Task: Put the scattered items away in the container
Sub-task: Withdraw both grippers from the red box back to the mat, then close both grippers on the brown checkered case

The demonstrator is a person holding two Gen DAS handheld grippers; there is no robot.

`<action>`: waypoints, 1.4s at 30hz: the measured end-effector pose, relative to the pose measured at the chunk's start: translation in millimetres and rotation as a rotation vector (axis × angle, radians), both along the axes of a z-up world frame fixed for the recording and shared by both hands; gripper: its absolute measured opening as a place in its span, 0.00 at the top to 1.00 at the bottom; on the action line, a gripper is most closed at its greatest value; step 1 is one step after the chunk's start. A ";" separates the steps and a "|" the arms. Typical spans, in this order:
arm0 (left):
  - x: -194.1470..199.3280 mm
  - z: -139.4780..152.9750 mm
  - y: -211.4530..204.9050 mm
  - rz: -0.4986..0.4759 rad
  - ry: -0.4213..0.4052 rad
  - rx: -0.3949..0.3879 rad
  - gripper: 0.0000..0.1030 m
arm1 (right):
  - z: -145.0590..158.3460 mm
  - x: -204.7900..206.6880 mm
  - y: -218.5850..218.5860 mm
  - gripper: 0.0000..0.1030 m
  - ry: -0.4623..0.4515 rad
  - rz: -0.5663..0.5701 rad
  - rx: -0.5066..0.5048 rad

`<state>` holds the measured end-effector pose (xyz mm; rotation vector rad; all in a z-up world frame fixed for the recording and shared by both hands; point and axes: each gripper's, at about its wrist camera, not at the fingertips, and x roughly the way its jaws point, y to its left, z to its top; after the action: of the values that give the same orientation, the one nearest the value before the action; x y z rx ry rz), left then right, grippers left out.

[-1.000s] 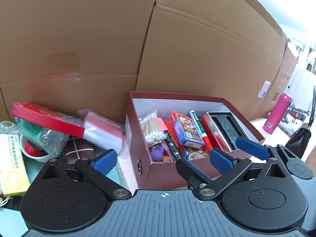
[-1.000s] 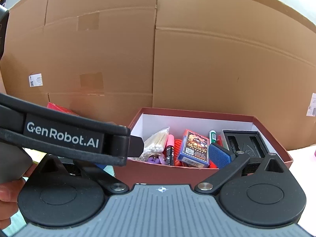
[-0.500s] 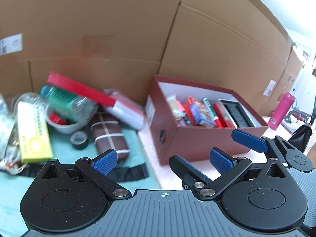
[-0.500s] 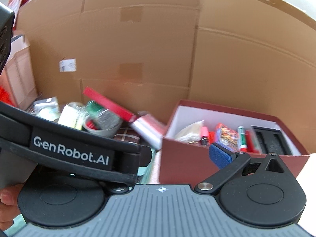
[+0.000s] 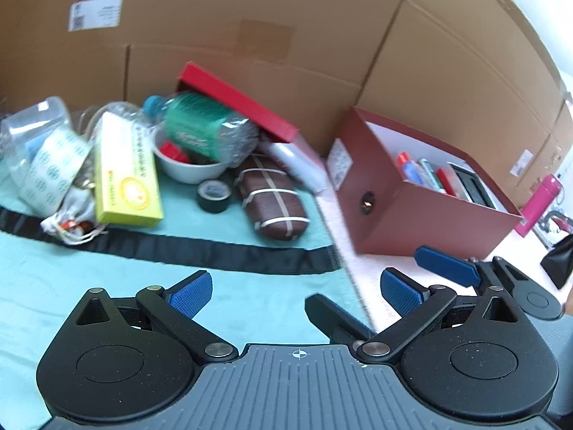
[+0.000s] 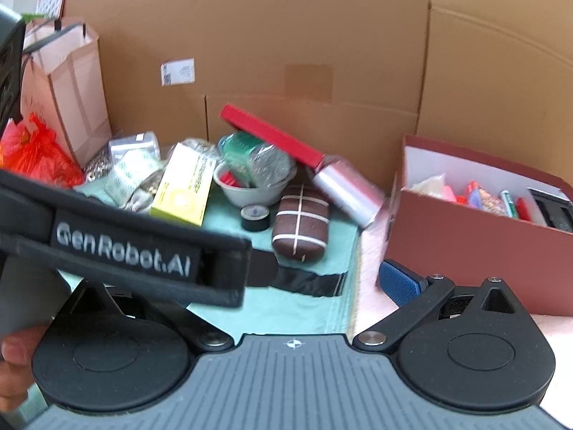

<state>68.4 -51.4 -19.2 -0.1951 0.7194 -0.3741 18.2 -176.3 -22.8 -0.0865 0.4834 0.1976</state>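
Left wrist view shows the left tool (image 5: 293, 292) spread wide and empty above the teal cloth; the right tool's (image 6: 399, 283) spread cannot be told. A brown banded case (image 5: 274, 202) lies near the maroon box (image 5: 422, 211). Likely stiff, light, smooth: grip it across its narrow middle.

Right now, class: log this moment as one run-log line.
left gripper: open, empty | right gripper: open, empty | container: partly filled | loose: brown case, tape roll, yellow box
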 end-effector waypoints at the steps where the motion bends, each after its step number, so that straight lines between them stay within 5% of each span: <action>1: 1.8 -2.1 3.2 0.007 0.003 -0.004 0.00 | -2.6 0.8 2.5 0.01 0.003 0.001 -0.009; 16: 51.0 -14.8 12.3 -0.006 0.039 -0.011 0.04 | -22.8 41.6 12.0 0.08 0.024 -0.004 -0.060; 30: 107.0 -31.4 -9.8 -0.065 0.077 0.025 0.30 | -39.6 90.2 4.0 0.26 0.099 -0.042 -0.001; 42: 127.8 -38.6 -11.9 -0.106 0.127 -0.046 0.34 | -43.9 105.2 9.3 0.31 0.105 -0.048 -0.011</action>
<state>196.1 -63.3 -57.7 -0.2259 0.8492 -0.4828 123.5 -167.0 -66.6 -0.0754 0.5908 0.1532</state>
